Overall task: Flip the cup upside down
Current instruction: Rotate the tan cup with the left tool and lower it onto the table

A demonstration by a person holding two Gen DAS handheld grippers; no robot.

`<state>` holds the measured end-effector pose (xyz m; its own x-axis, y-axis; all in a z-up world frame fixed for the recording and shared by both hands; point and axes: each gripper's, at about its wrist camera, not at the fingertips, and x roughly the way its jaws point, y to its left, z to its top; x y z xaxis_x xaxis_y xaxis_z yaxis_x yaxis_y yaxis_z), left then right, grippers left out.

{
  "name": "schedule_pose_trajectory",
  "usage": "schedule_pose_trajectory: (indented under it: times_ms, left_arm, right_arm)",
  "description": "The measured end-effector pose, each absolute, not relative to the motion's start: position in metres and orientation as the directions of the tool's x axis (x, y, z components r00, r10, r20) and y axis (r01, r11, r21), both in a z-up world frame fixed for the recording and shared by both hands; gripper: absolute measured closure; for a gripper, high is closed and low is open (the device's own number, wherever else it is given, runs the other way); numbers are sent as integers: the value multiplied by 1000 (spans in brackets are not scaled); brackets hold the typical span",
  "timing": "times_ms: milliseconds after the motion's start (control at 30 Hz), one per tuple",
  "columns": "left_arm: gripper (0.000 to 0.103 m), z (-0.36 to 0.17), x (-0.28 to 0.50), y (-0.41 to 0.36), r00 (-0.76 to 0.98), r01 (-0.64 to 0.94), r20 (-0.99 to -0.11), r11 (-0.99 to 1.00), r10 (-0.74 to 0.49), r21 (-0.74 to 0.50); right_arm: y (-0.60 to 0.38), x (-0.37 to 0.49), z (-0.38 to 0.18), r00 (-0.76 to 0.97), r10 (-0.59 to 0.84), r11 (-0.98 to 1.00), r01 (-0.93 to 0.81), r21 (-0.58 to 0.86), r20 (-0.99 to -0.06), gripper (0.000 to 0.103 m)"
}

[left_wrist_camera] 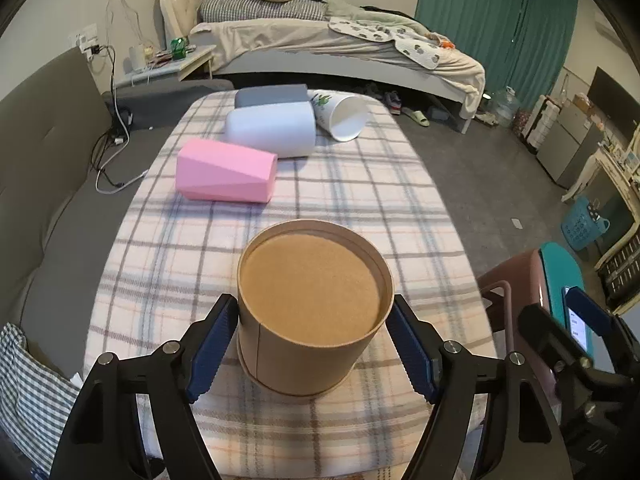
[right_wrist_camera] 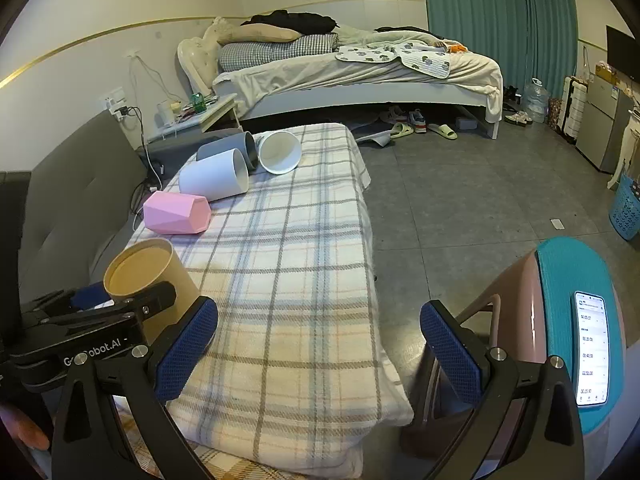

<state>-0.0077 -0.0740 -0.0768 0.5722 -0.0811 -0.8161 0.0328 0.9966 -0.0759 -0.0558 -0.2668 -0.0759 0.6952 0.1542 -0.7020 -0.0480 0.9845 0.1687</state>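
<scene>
A long padded surface under a plaid blanket (left_wrist_camera: 280,208) of cream, grey and pale orange checks ran away from both cameras. A grey upholstered sofa back (left_wrist_camera: 44,152) stood on its left, grey tiled floor on its right. Beyond lay an unmade bed (right_wrist_camera: 360,76), a cluttered bedside table (right_wrist_camera: 200,114), teal curtains (right_wrist_camera: 496,20) and shoes on the floor.

The brown cardboard cup (left_wrist_camera: 312,304) stood near the blanket's near end, its recessed base upward and its wider rim down on the cloth. The left gripper (left_wrist_camera: 312,344) bracketed it with blue ribbed pads. The left pad (left_wrist_camera: 212,348) lay against the wall; the right pad showed a thin gap, so a firm hold could not be confirmed. In the right wrist view the left gripper's black frame hid much of the cup's lower wall.

The right gripper (right_wrist_camera: 316,352) hung wide open and empty over the blanket's near right edge.

Four other cups lay on their sides farther along: a faceted pink cup (left_wrist_camera: 226,176), a pale white cup (left_wrist_camera: 272,130), a grey cup (left_wrist_camera: 270,96) and a white paper cup (left_wrist_camera: 342,114) with a green print. A phone (right_wrist_camera: 592,348) with a lit screen rested on a teal-topped stool (right_wrist_camera: 568,280) at the right.
</scene>
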Motion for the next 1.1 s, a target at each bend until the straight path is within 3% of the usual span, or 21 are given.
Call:
schedule_pose_trajectory:
  times_ms: [1100]
  left_arm:
    - [24, -86, -6, -65, 587, 43, -805, 997, -83, -71]
  right_arm:
    - [-252, -57, -78, 678, 147, 988, -62, 143, -720, 1]
